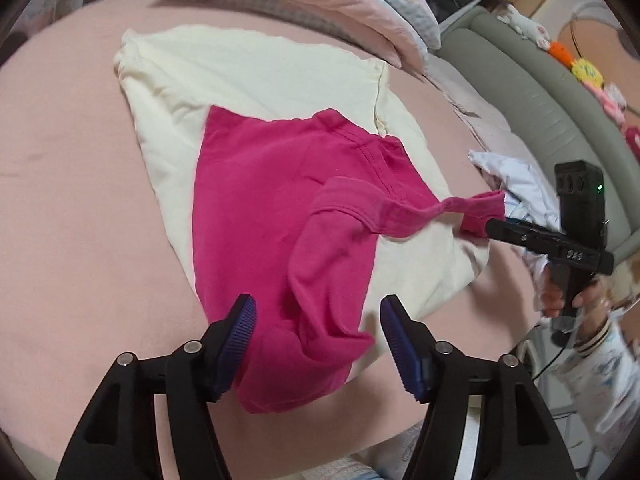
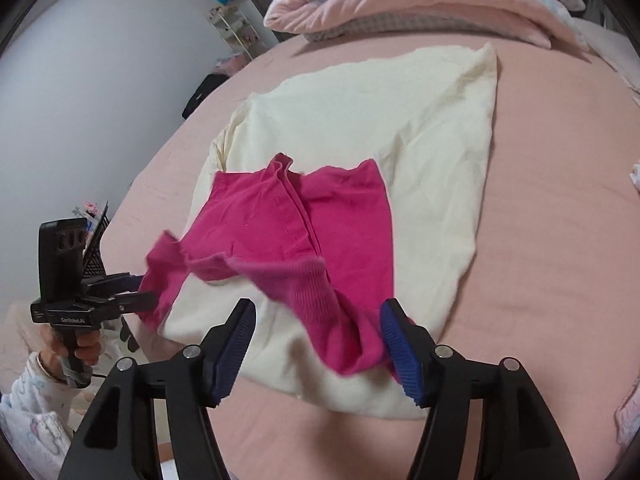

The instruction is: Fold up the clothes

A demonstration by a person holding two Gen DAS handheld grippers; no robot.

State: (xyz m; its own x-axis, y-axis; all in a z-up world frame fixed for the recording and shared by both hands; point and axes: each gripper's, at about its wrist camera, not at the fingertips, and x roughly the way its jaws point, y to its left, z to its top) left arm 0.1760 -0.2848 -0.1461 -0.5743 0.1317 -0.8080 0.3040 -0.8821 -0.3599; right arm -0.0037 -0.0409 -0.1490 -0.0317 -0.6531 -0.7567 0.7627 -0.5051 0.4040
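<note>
Looking light and floppy, the hot-pink cotton top lies rumpled on a cream cloth on the pink bed. The left gripper and right gripper both have their fingers spread, not pinching. Probably best grabbed at the sleeve hems.

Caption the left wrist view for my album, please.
Open left hand-held gripper over a pink garment on cream cloth.

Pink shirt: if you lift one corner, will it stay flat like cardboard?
Probably not. The pink shirt sags and wrinkles where it trails toward the right gripper, so it looks floppy. It seems thin, so likely light, and may drag across the cream cloth.
</note>
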